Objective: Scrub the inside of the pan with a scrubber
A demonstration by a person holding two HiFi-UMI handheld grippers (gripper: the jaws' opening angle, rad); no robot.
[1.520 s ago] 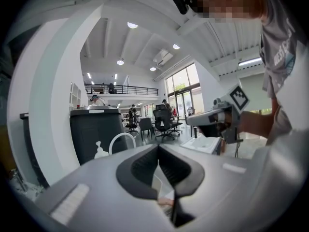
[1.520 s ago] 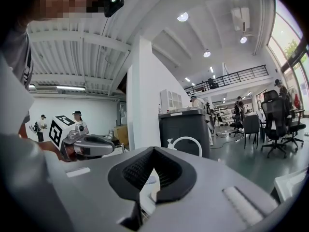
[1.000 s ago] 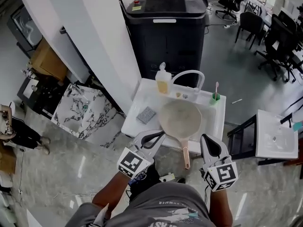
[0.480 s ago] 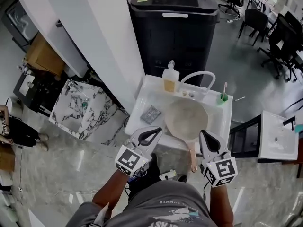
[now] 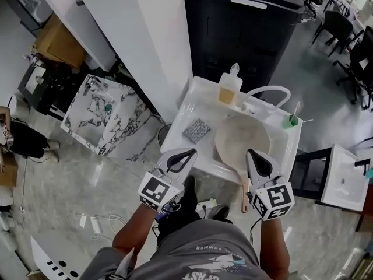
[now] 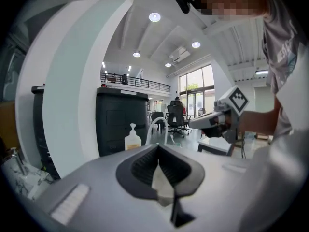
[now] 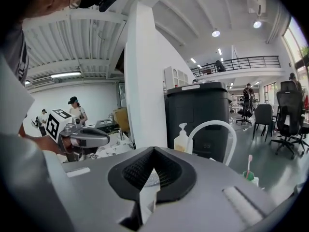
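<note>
hovering near the front of the white sink (image 5: 187,101), the left tongs (image 5: 189,153) and right tongs (image 5: 253,154) are both shut tight and hold nothing. the grey scrubber (image 5: 197,130) lies flat just ahead of the left tongs, so that hand is nearer. the pan (image 5: 242,137) sits ahead of the right tongs, its handle (image 5: 244,186) pointing back at the person.

The pan (image 5: 242,140) sits in the sink (image 5: 185,114), scrubber (image 5: 197,130) at its 9 o'clock. Left gripper (image 5: 190,153) and right gripper (image 5: 252,154) hover by the sink's 6 o'clock rim.
</note>
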